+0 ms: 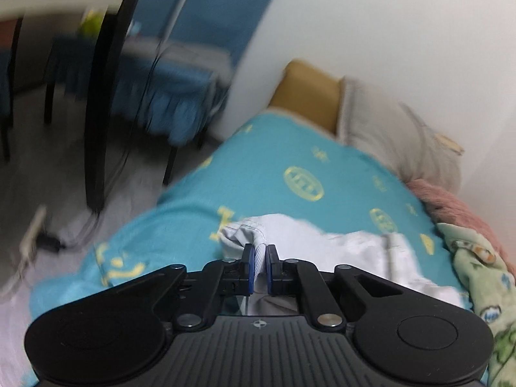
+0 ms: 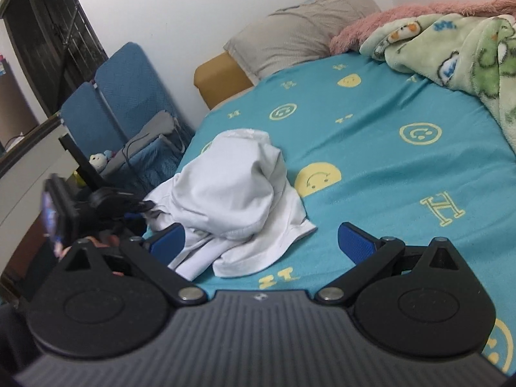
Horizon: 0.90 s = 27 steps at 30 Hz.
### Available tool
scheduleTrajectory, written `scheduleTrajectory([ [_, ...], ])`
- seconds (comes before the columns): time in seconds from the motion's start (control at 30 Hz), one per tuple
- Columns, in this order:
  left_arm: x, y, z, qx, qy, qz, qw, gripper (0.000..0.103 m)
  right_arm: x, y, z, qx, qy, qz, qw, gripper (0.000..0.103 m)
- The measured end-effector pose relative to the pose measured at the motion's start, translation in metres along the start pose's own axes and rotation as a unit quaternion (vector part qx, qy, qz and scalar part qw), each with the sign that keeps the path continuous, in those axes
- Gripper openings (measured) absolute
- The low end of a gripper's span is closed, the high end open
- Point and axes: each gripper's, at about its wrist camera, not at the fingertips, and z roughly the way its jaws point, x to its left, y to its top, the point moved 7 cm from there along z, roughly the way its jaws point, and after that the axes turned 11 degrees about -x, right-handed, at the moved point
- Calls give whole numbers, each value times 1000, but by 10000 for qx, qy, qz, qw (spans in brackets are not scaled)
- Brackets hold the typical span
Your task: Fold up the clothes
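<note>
my left tongs [image 1: 260, 266] are clenched on a bunched hem of the white garment [image 1: 338, 251], cloth pinched right between the blue pads [image 1: 247, 267]. left view is smeared w/ motion blur, so i can't tell how deep the bite goes. from the right view the left tongs [image 2: 129, 208] show at the far left edge of the heap, low by the bed's side

the white garment [image 2: 232, 200] sits in a rumpled mound on the teal sheet [image 2: 371, 161], near the left edge of the bed, humped in the middle w/ loose flaps spilling toward me. not flat, not folded as far as i can see; can't tell sleeve from hem in that pile

my right tongs [image 2: 261, 242] are released, jaws spread wide, hanging just over the near flaps, gripping nothing

further right: grey pillow [image 2: 300, 35] at the head, green blanket [image 2: 451, 51] bunched along the far side, well apart from the garment

risks imo: the left grip looks like a thin fold, so a hard tug could slip it out. lifting w/ one side only would twist the mound tighter. the pile is close to the bed edge, so a pull leftward might drag it off. right tongs could grab 2 layers at once & lock in a crooked fold
</note>
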Motion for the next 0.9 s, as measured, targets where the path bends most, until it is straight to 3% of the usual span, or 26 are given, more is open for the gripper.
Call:
scheduleTrajectory([
  [0.2, -42, 27, -106, -473, -638, 552, 9953, 6, 11, 17, -21, -673, 53, -296, 9973, 103],
  [0.4, -70, 12, -234, -811, -1101, 916, 9864, 5, 32, 31, -57, -1234, 281, -806, 9887, 103],
  [0.63, -71, -22, -339, -1037, -1383, 1044, 9794, 6, 62, 17, -101, -1021, 727, -1238, 9844, 103],
  [0.73, -59, -31, -352, -1009, -1391, 909, 9809, 6, 74, 11, -120, -929, 918, -1422, 9812, 103],
  [0.9, -35, -37, -344, -906, -1387, 560, 9846, 6, 106, -38, -116, -222, 1254, -1882, 9738, 103],
])
